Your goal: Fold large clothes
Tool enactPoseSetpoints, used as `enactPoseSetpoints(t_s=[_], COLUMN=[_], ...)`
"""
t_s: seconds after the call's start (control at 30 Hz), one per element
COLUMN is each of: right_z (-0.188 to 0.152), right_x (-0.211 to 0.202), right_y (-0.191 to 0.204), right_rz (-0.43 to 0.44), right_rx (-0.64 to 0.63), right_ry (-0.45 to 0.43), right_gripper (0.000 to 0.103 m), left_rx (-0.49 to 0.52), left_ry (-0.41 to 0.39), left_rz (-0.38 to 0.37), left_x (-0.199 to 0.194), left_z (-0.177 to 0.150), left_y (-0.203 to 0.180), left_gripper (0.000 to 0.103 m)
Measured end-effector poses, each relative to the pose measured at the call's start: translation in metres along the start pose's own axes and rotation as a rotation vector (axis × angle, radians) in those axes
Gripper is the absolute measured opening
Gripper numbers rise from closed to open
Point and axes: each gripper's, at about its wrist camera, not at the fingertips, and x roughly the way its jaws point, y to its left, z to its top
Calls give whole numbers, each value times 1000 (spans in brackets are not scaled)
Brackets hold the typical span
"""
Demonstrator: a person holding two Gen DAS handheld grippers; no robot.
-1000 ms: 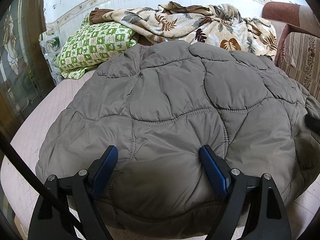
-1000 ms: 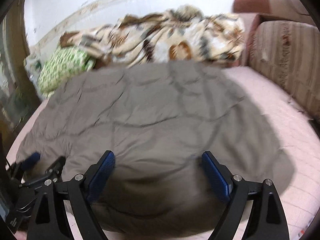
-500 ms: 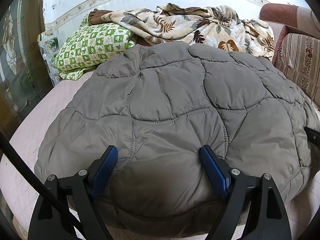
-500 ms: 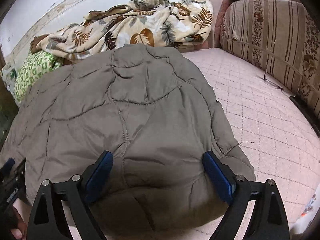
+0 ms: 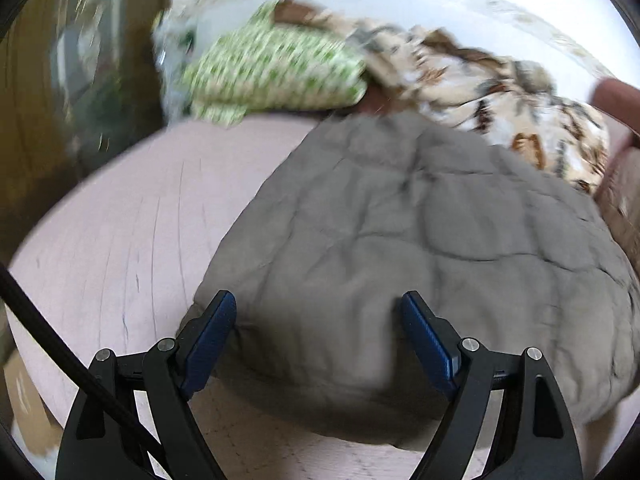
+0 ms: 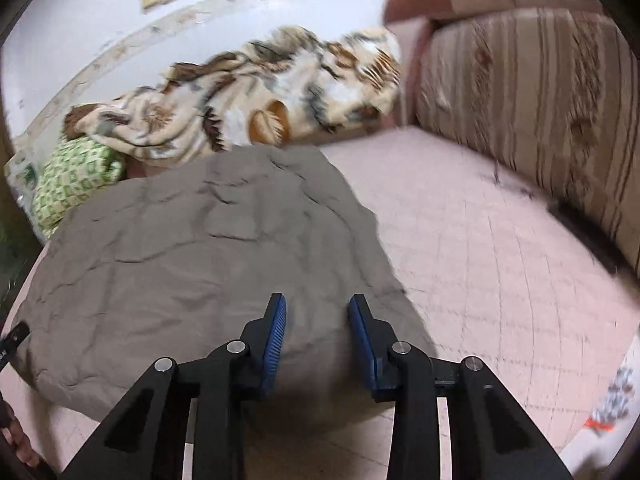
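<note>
Fingers of the right gripper (image 6: 317,334) had just been narrowing over the quilted grey jacket (image 6: 192,264) on the bed (image 6: 480,264), not visibly pinching it; the left gripper (image 5: 319,334) gaped wide. Puffy, light and slippery, it probably wanted grasping at the hem.

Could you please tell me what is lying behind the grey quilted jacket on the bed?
Behind the grey quilted jacket lie a leaf-patterned blanket and, to its left, a green checked pillow, both against the wall. The jacket's far edge hides whatever sits low between them.
</note>
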Motion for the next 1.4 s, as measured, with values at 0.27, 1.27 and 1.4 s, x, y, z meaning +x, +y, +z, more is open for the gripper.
enactPoseSetpoints(t_s=[0.27, 1.27, 1.4], right_z=[-5, -34, -34], right_x=[36, -13, -8], right_y=[-18, 61, 59], right_rz=[41, 68, 72], right_rx=[101, -199, -184], right_ry=[136, -5, 11], right_gripper=[37, 67, 70], left_rx=[57, 112, 112], left_ry=[10, -47, -47], left_rz=[55, 49, 49], left_x=[15, -21, -21], left_z=[-5, -25, -25], left_y=[-15, -16, -16], left_gripper=[86, 85, 85])
